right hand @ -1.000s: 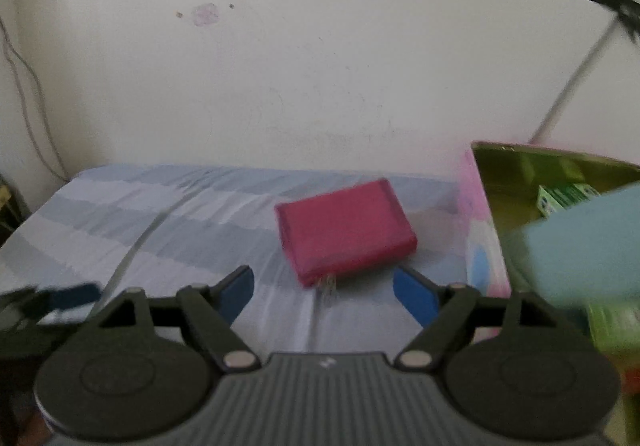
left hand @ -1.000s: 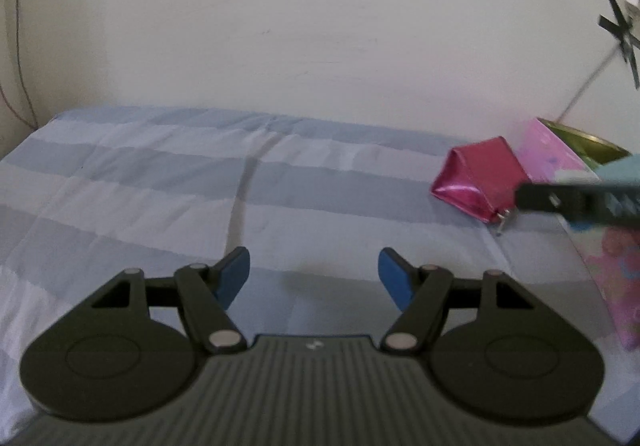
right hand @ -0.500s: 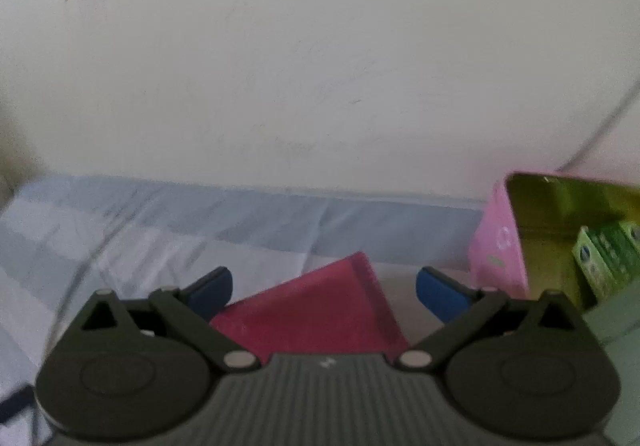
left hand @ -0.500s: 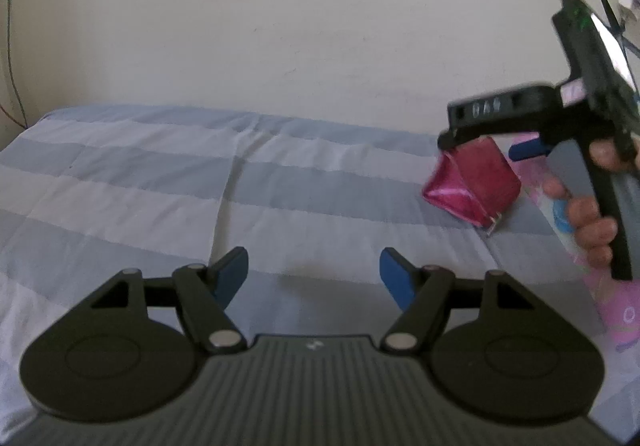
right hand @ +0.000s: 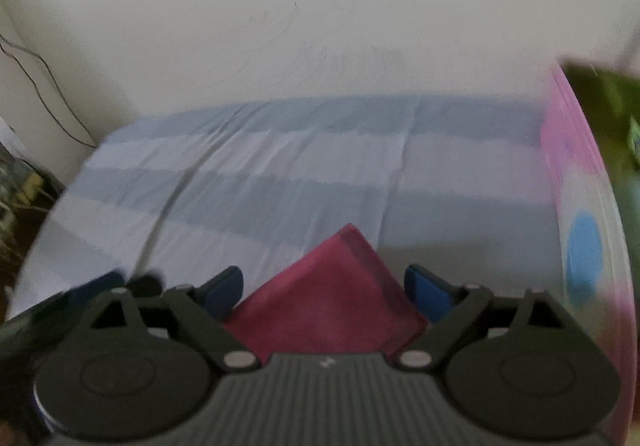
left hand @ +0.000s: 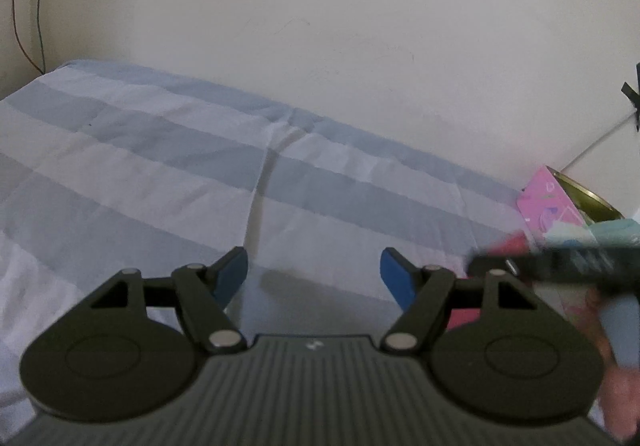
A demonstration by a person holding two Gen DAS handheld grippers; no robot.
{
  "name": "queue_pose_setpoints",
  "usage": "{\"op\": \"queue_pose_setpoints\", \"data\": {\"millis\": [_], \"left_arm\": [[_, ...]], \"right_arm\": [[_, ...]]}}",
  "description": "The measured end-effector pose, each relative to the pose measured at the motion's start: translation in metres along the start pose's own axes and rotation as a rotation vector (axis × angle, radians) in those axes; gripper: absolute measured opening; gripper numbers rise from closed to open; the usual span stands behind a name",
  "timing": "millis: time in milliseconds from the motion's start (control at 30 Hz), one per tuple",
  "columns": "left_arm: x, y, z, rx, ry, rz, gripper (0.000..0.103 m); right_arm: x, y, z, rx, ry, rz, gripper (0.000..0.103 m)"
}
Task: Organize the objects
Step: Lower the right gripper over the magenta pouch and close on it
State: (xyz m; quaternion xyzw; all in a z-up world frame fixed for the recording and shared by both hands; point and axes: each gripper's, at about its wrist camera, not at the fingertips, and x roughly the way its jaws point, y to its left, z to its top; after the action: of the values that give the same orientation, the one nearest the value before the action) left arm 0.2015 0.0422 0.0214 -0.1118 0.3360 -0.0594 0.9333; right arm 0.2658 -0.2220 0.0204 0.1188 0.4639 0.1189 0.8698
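A magenta pouch (right hand: 324,298) lies on the striped bed sheet (right hand: 280,174), between the blue fingers of my right gripper (right hand: 324,292), which is open around it. Whether the fingers touch it I cannot tell. In the left wrist view the pouch (left hand: 510,244) shows only as a red sliver behind the blurred right gripper body (left hand: 560,266). My left gripper (left hand: 314,274) is open and empty above the sheet (left hand: 160,174). A pink box (right hand: 580,214) with a gold-green inside stands to the right.
The pink box (left hand: 548,202) holds green and pale teal items. A cream wall (left hand: 320,46) runs behind the bed. Wires hang at the left wall (right hand: 44,86). Clutter lies off the bed's left edge (right hand: 16,182).
My right gripper dropped down and forward so the magenta pouch now sits between its open fingers. In the left wrist view the right gripper came down from high right to low right.
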Motion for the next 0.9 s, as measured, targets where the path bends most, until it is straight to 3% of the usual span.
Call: {"op": "queue_pose_setpoints", "data": {"millis": [200,400,567,733,900], "left_arm": [[-0.001,-0.004,-0.002,0.022,-0.015,0.0,0.075],[-0.009,-0.002,-0.003,0.026,-0.023,-0.009,0.075],[-0.038,0.007,-0.006,-0.026,-0.002,-0.133,0.075],[-0.061,-0.005,-0.025,0.082,0.033,-0.213,0.075],[-0.057,-0.014,-0.042,0.102,0.099,-0.255,0.075]], "right_arm": [[-0.053,-0.02,-0.065,0.053,-0.017,0.221,0.092],[-0.085,-0.037,-0.129,0.069,-0.042,0.34,0.091],[-0.115,-0.031,-0.139,-0.05,-0.197,0.168,0.09],[-0.124,-0.031,-0.124,-0.123,-0.272,0.133,0.081],[-0.095,-0.027,-0.111,-0.166,-0.266,0.134,0.064]]}}
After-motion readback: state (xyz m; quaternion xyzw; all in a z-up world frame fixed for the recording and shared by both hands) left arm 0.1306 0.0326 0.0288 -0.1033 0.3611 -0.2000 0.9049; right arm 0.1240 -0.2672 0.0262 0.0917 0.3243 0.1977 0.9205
